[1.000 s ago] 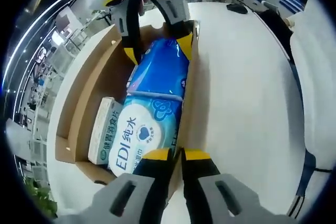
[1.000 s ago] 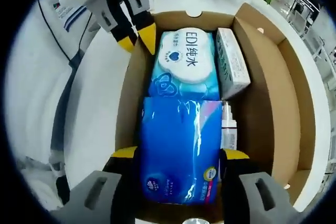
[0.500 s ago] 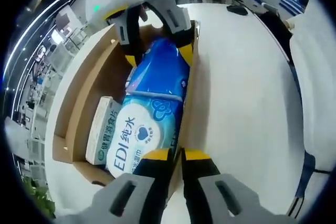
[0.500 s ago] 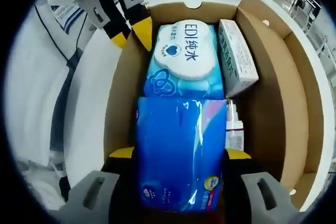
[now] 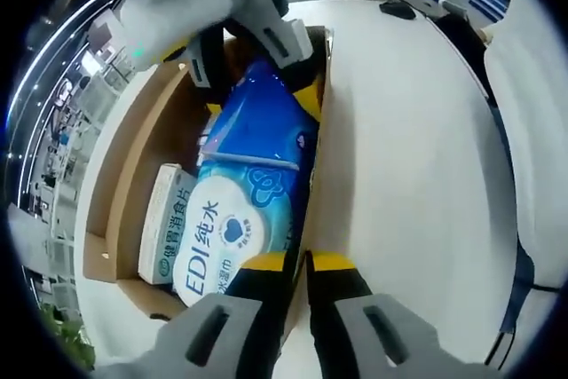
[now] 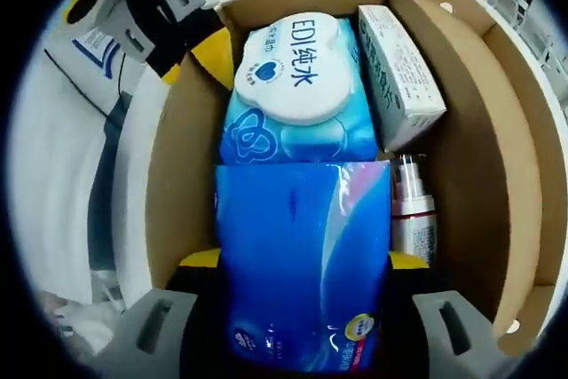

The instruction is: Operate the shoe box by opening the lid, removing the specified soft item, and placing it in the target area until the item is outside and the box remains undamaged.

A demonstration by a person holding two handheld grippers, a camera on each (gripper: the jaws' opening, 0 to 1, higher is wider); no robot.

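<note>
An open cardboard shoe box [image 5: 133,184] [image 6: 461,148] lies on a white table. Inside are a soft blue plastic pack [image 6: 302,264] [image 5: 266,122], a light-blue wet-wipes pack [image 6: 297,86] [image 5: 226,228], a white carton [image 6: 399,64] [image 5: 164,228] and a small bottle [image 6: 413,215]. My right gripper [image 6: 303,260] [image 5: 257,86] is shut on the blue pack, one jaw on each long side. My left gripper [image 5: 299,262] [image 6: 191,64] is shut on the box's side wall at the wipes end.
The white table [image 5: 408,175] stretches wide beside the box. Dark desk items [image 5: 399,11] lie at its far end. A white mass [image 5: 532,130] with a dark strap borders the table's edge. The box's hinged lid [image 5: 98,219] is folded out on the far side.
The right gripper has tilted and drawn the blue pack up, so it looks larger in the right gripper view. The left gripper stays clamped on the wall.
</note>
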